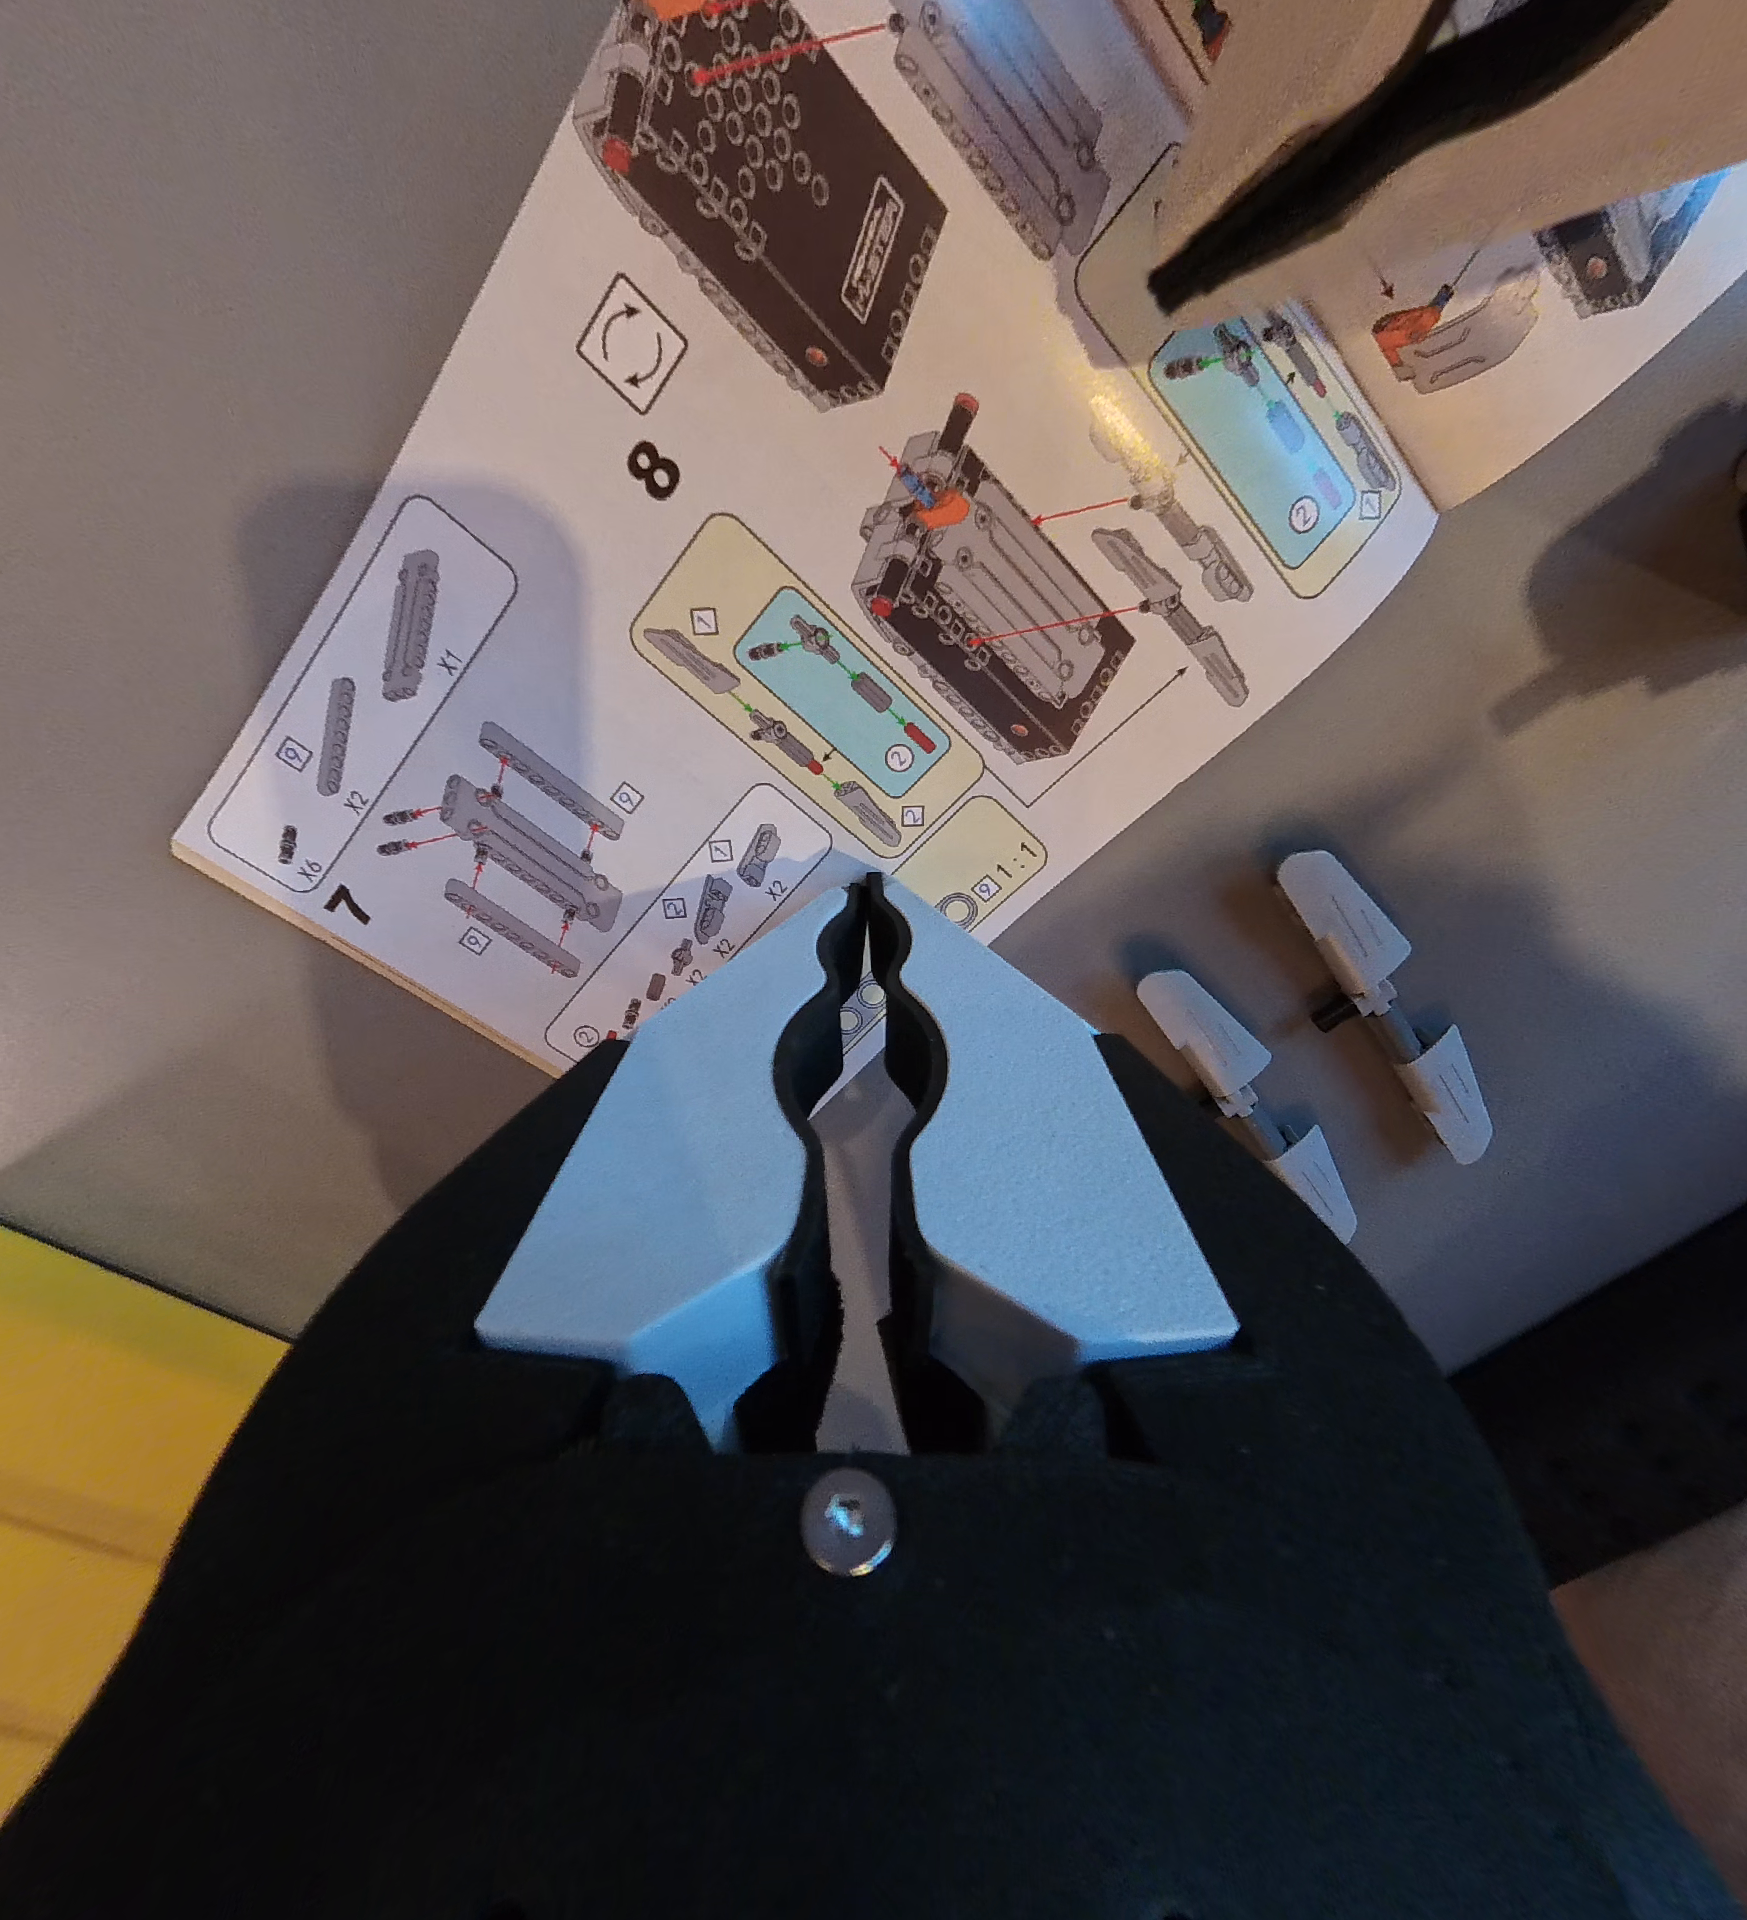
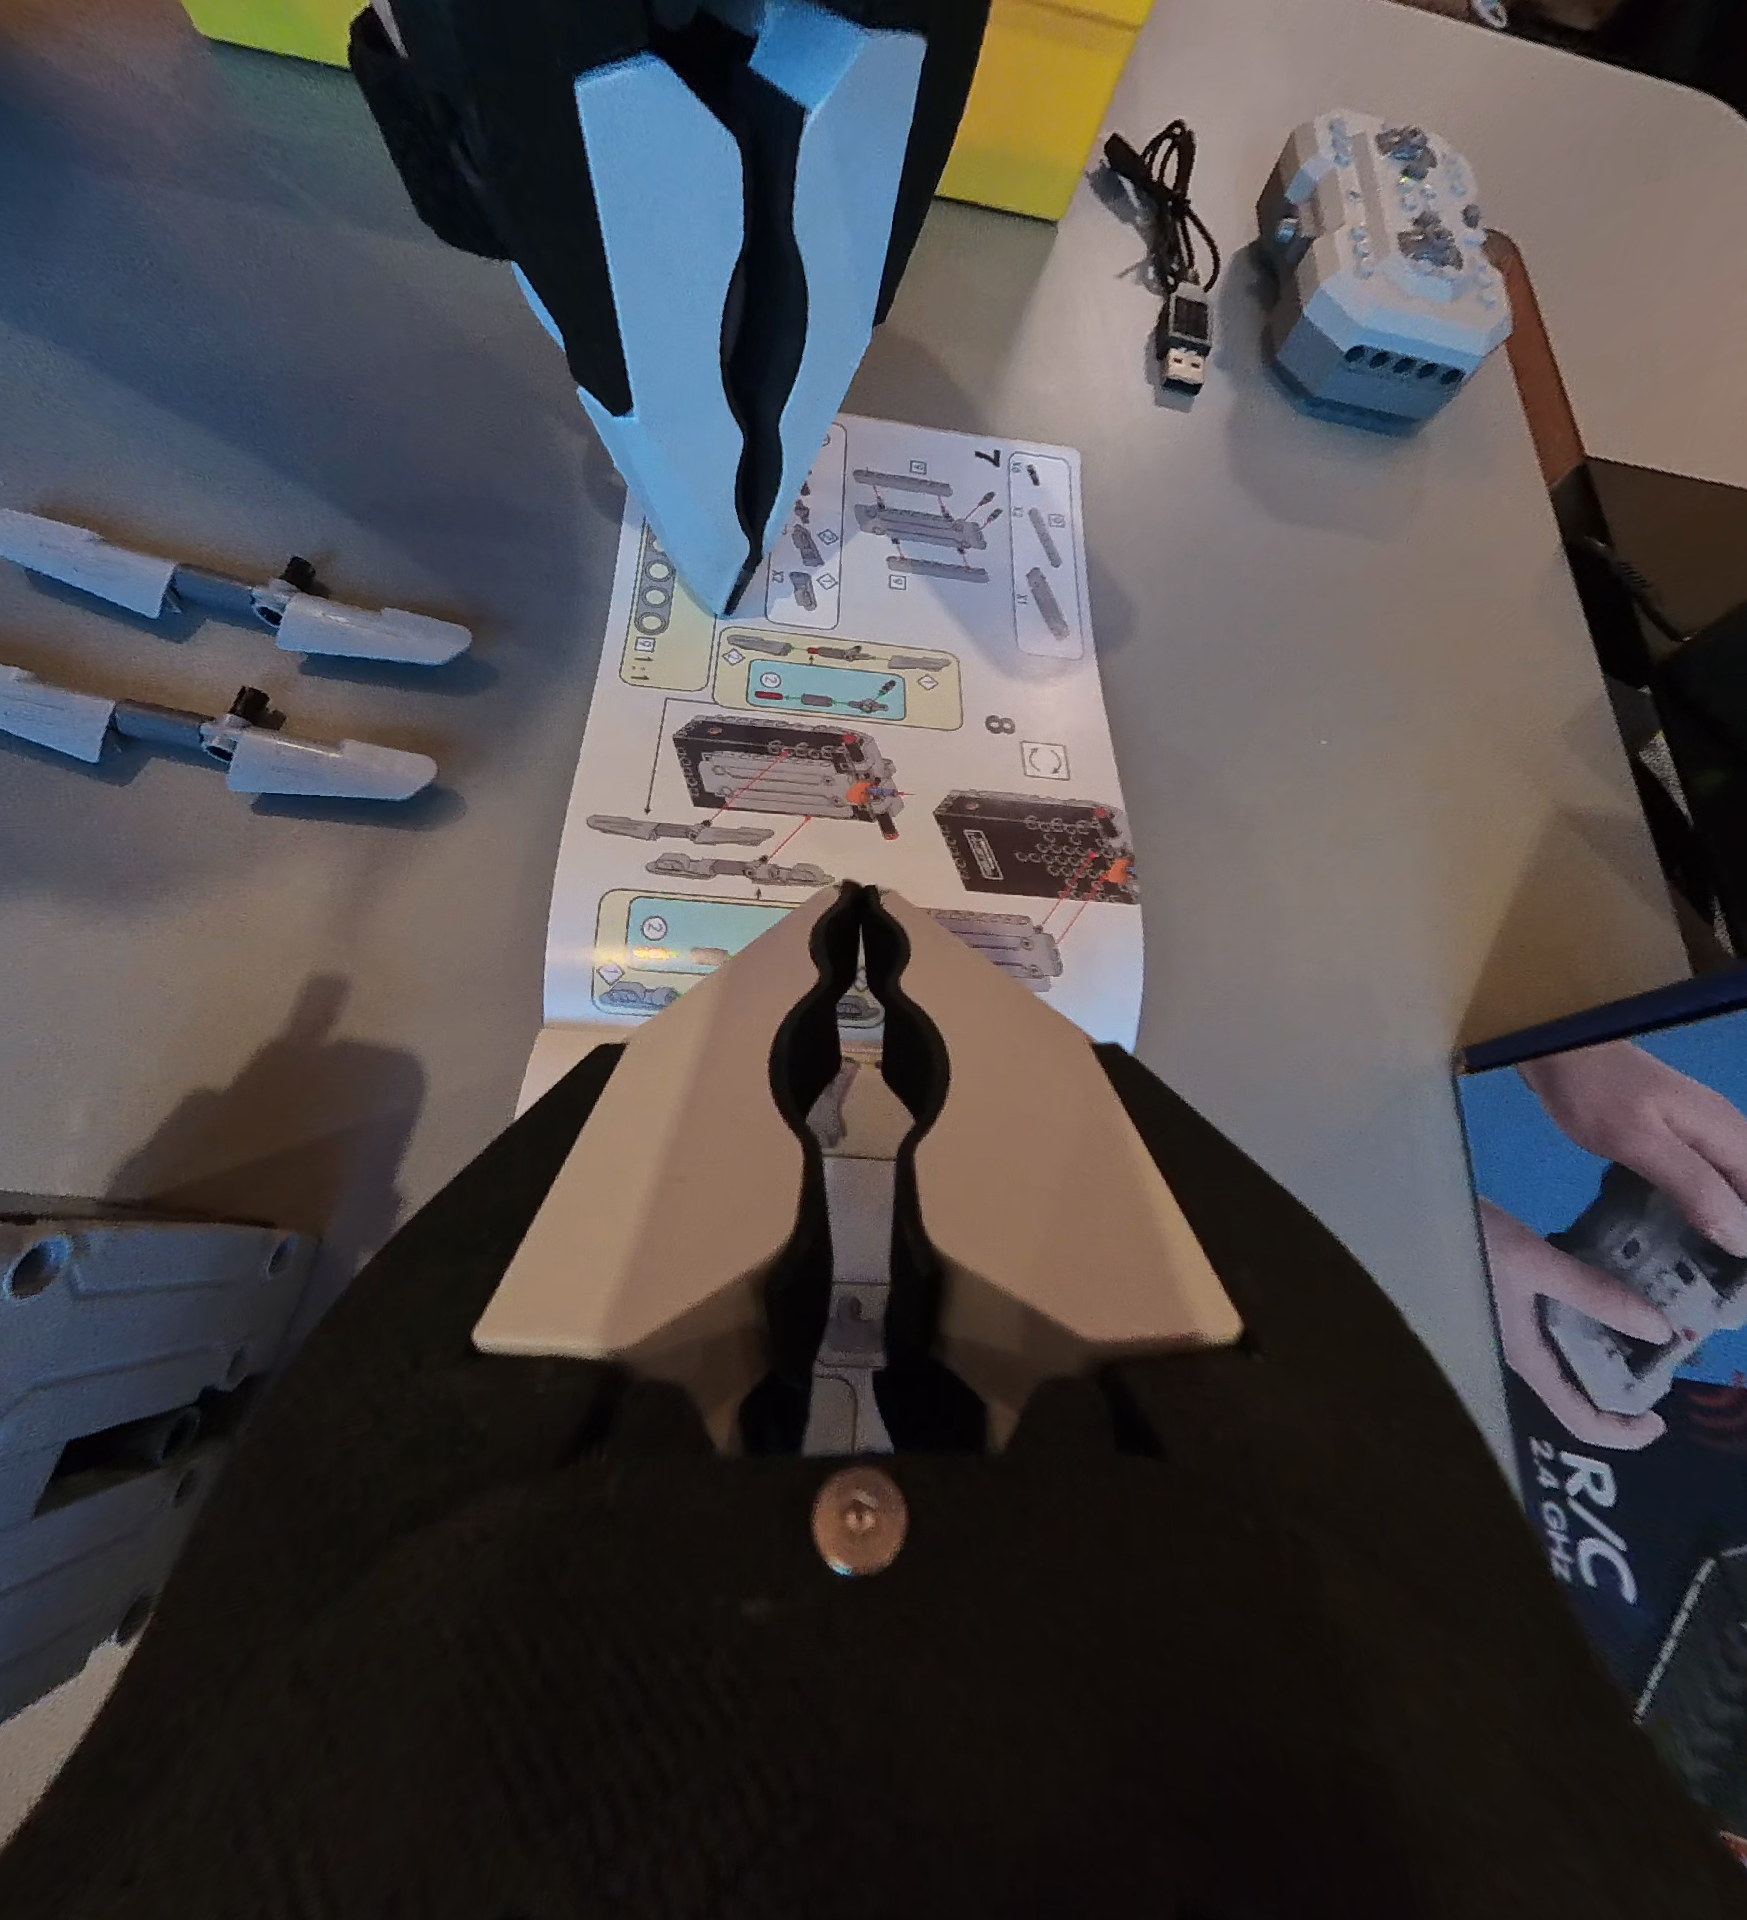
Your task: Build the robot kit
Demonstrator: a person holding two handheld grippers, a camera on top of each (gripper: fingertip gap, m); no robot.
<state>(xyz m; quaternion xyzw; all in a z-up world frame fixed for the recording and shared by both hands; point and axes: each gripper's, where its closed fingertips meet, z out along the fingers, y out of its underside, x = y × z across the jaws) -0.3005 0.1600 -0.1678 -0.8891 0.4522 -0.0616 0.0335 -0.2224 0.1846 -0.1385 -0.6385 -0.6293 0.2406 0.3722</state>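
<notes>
My left gripper point(image 1: 869, 883), with blue-grey fingers, is shut and empty, its tips over the near edge of an open instruction booklet point(image 1: 536, 499) lying flat on the grey table point(image 1: 121, 416). My right gripper point(image 2: 853, 888), with beige fingers, is shut and empty over the opposite end of the same booklet point(image 2: 1056, 707). The two grippers face each other: the left gripper point(image 2: 739, 597) points down at the page in the right wrist view, and the right gripper point(image 1: 1264, 239) shows in the left wrist view. Two grey winged brick assemblies point(image 2: 225, 603) point(image 2: 173, 727) lie beside the booklet and also show in the left wrist view point(image 1: 1243, 1101) point(image 1: 1378, 997).
A black USB cable point(image 2: 1175, 260) and a grey brick-built controller point(image 2: 1378, 260) lie at the table's far right. A blue product box point(image 2: 1658, 1351) lies at the near right. A large grey brick assembly point(image 2: 48, 1403) sits at the near left. A yellow box point(image 2: 1035, 125) stands behind the left gripper. About 9 cm separates my left fingertips from my right.
</notes>
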